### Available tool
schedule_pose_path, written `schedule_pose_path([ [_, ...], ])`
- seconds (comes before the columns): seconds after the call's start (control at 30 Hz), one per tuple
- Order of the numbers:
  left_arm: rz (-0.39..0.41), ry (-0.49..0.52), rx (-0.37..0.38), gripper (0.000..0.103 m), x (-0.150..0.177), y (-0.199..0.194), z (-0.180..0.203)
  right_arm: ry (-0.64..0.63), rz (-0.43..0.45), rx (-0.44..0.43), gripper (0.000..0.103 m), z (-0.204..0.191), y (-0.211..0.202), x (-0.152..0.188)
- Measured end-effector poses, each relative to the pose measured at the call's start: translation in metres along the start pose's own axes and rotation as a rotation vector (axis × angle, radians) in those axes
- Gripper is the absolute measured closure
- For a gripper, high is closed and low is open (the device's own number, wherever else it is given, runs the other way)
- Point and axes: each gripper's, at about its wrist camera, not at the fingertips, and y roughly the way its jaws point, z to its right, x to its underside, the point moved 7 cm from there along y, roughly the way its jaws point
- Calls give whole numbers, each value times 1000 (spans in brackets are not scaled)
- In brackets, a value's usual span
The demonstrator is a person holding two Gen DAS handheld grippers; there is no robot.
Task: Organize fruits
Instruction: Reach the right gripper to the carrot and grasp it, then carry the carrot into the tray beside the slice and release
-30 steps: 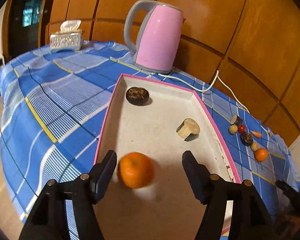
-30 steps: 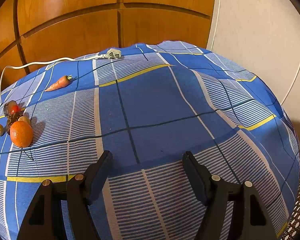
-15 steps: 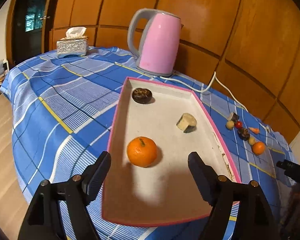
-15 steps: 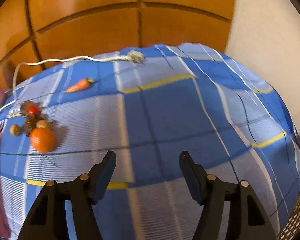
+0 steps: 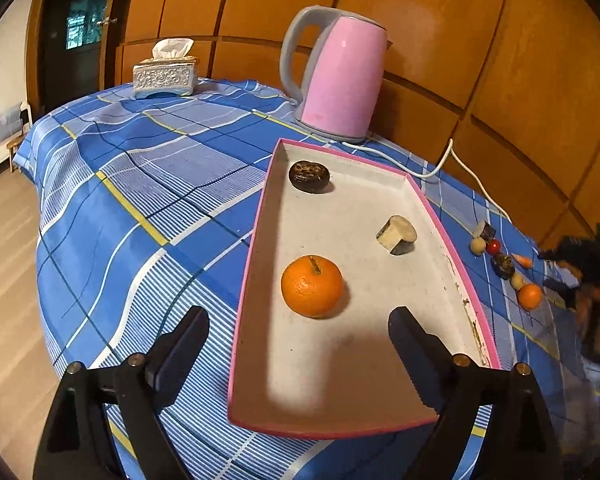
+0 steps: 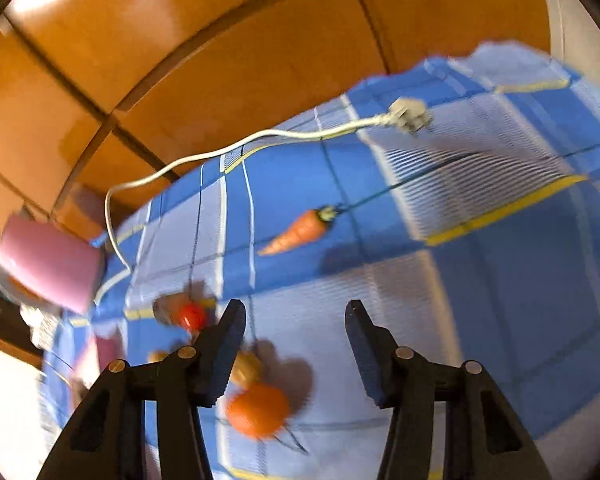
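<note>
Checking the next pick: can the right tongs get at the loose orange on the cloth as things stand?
Probably yes. The orange lies just below the right tongs, nothing covering it. A pale fruit crowds its upper side. The tongs are closing, nothing between them yet; the view is blurred.

Both wrist views angled down at table; shared: kettle, loose fruit.

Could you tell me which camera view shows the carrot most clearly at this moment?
The right wrist view: the carrot lies large and unobstructed on the blue checked tablecloth, though slightly blurred. The left wrist view shows only a tiny orange sliver of it at the far right.
</note>
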Motion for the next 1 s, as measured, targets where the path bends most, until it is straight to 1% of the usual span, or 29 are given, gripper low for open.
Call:
schedule_pose_path([
  [0.03, 1, 4, -3, 11, 0, 0, 0, 19, -11, -5, 50, -2, 9, -5],
  [0.1, 4, 10, -8, 11, 0, 1, 0, 54, -14, 16, 50, -3, 27, -16],
  [0.2, -4, 1, -14, 10, 1, 3, -3, 130, -15, 30, 50, 1, 45, -27],
  [0.27, -15, -9, -24, 10, 2, 7, -7, 153, -10, 35, 50, 2, 52, -33],
  [0.3, -22, -17, -25, 10, 2, 8, -9, 146, -9, 50, 54, 1, 59, -37],
  [0.37, -30, -21, -30, 10, 3, 11, -11, 110, 0, 82, 58, -4, 63, -41],
  [0.43, -34, -17, -29, 10, 4, 12, -11, 70, 3, 117, 67, -8, 69, -45],
  [0.47, -34, -16, -28, 10, 5, 12, -11, 41, 3, 139, 78, -9, 71, -46],
  [0.53, -32, -15, -24, 10, 4, 12, -10, -49, 3, 180, 80, -13, 73, -47],
  [0.6, -35, -12, -23, 9, 5, 13, -9, -99, -3, 187, 80, -17, 71, -44],
  [0.67, -39, -8, -21, 9, 6, 14, -8, -131, 12, 168, 80, -21, 58, -40],
  [0.73, -42, -9, -17, 9, 6, 14, -6, -190, 37, 133, 80, -34, 44, -35],
  [0.8, -44, -8, -14, 8, 7, 13, -5, -288, 46, 90, 80, -56, 27, -25],
  [0.9, -44, -14, -10, 7, 8, 11, -5, -375, 59, 38, 80, -80, 8, -12],
  [0.97, -49, -20, -9, 7, 9, 11, -6, -428, 48, -29, 80, -101, 0, 1],
  [1.0, -52, -23, -6, 7, 9, 10, -6, -455, 26, -74, 80, -113, -4, 10],
])
